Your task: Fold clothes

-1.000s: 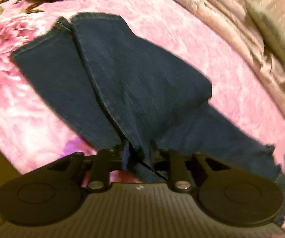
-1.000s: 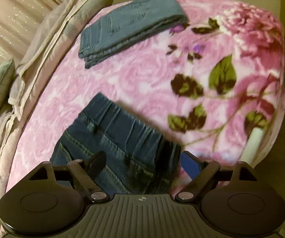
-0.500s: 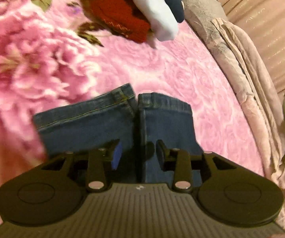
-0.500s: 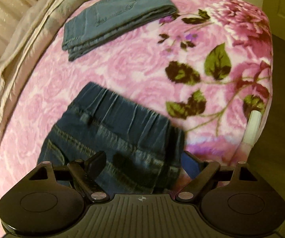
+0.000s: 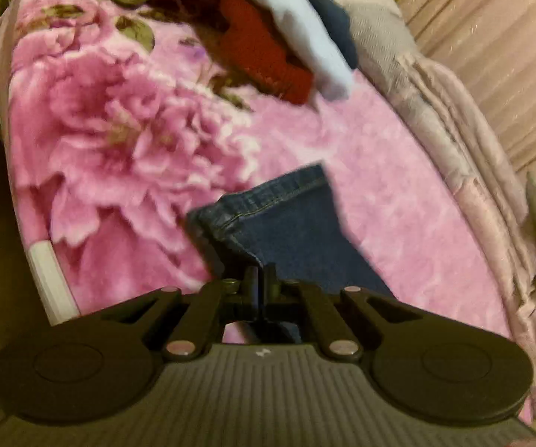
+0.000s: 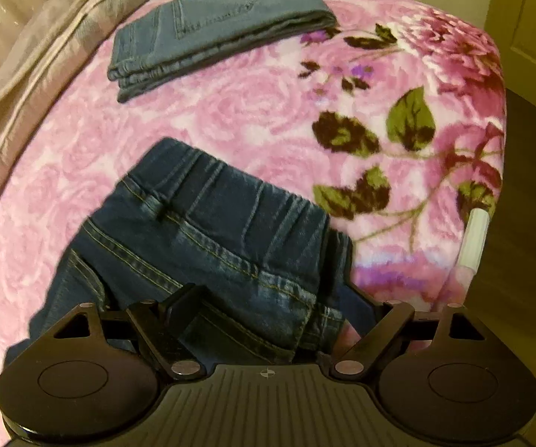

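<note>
Left gripper [image 5: 259, 279], jaws just closed, pinches the hem end of a dark blue denim jeans leg [image 5: 290, 219] lying on a pink floral fleece blanket [image 5: 126, 141]. Right gripper [image 6: 268, 313] hangs wide open over the jeans' waistband [image 6: 230, 201], holding nothing. Folded lighter blue jeans [image 6: 212, 26] sit farther back; red and white garments [image 5: 268, 56] are heaped beyond the hem.

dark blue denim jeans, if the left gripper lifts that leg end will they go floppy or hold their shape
The dark blue denim jeans will probably droop: they already lie limp and creased on the pink floral blanket. The left gripper, shut on the hem, likely drags the rest. The thick seamed waistband suggests some weight.
</note>
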`<state>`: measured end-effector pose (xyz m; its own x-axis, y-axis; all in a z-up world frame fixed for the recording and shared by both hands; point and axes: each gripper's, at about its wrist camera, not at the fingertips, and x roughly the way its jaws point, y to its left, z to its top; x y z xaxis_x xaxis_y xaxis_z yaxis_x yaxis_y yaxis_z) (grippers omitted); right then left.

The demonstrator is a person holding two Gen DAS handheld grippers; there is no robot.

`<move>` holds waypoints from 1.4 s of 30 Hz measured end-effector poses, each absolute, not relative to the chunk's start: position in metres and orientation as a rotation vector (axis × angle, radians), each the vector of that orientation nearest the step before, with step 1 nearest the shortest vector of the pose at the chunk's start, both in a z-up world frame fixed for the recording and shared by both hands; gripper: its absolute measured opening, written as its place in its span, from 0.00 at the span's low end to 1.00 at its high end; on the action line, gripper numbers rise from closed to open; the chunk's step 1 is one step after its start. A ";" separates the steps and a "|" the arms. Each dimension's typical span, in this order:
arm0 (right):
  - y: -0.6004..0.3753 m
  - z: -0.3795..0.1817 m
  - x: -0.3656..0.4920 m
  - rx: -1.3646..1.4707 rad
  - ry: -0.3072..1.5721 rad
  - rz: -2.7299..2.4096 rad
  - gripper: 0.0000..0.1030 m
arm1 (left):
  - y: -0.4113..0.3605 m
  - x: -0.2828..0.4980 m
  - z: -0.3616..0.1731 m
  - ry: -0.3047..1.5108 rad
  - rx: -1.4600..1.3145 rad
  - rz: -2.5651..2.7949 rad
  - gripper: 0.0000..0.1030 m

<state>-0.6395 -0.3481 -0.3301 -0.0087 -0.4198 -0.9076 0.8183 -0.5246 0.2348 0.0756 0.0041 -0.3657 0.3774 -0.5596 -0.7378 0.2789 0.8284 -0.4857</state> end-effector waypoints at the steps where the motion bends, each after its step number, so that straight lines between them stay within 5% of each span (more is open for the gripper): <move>1: -0.348 -0.330 -0.639 1.333 0.461 -1.693 0.83 | 0.003 0.074 -0.366 1.046 -0.296 -0.547 0.00; 6: -0.351 -0.332 -0.645 1.330 0.472 -1.678 0.83 | -0.004 0.081 -0.351 0.959 -0.206 -0.624 0.03; 9: -0.349 -0.333 -0.651 1.361 0.445 -1.662 0.83 | -0.020 0.089 -0.373 1.054 -0.074 -0.592 0.06; 21: -0.313 -0.298 -0.618 1.478 0.289 -1.232 0.82 | 0.003 0.056 -0.337 1.131 -0.241 -0.514 0.17; 24: -0.299 -0.327 -0.568 1.683 0.272 -0.958 0.58 | 0.005 0.041 -0.333 1.171 -0.264 -0.542 0.17; 27: -0.272 -0.366 -0.515 1.894 0.258 -0.803 0.58 | 0.007 0.032 -0.338 1.233 -0.299 -0.552 0.17; 31: -0.245 -0.391 -0.468 2.015 0.261 -0.718 0.46 | 0.010 0.035 -0.344 1.282 -0.342 -0.554 0.17; 42: -0.249 -0.401 -0.444 1.983 0.291 -0.843 0.39 | 0.017 0.075 -0.362 1.317 -0.412 -0.558 0.17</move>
